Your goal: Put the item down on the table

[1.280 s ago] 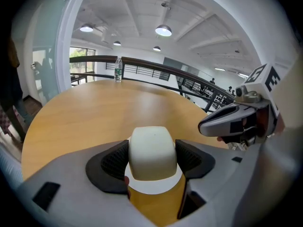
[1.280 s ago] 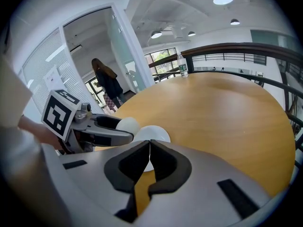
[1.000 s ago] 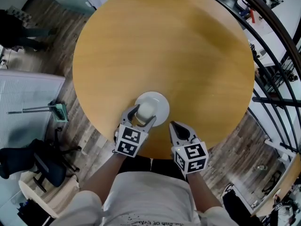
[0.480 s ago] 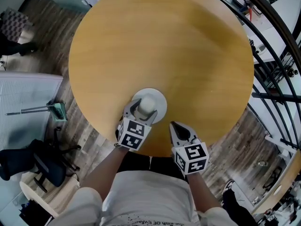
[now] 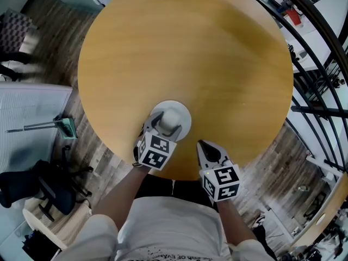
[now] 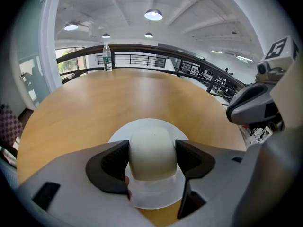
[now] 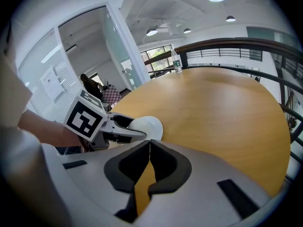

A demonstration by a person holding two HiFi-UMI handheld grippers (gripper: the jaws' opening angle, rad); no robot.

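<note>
1. Nearest the person, the right gripper [image 7: 149, 142] hangs over the near edge of the round, honey-coloured wooden tabletop [image 5: 190, 48]. Its jaws are pressed together at the tips with nothing between them. It sits just beside the left one, not touching it.
2. A little further out, the left gripper [image 5: 163, 128] has its jaws clenched on the cream-white, dome-topped item [image 6: 152, 148]. One pad is on each flank and the item is upright.
3. That item is over the middle of a flat, round white plate [image 5: 184, 112], which lies on the tabletop near the person's edge. From here I can't tell whether its base is actually resting on the plate.
4. Now for the set-down, and here's how I'd want it done:
   - Lower straight down and level until the plate takes the weight.
   - Part both jaws evenly and fully.
   - Draw the gripper back toward the person, low and straight, so no pad brushes the dome.
   - Watch the release, because a lopsided one could tip the item or skid the plate. The right gripper has no part in this.
5. At the far rim, a clear plastic water bottle [image 6: 107, 57] stands upright, well apart from the action.
6. The count is two grippers, one domed item, one plate, one bottle and one tabletop.
</note>
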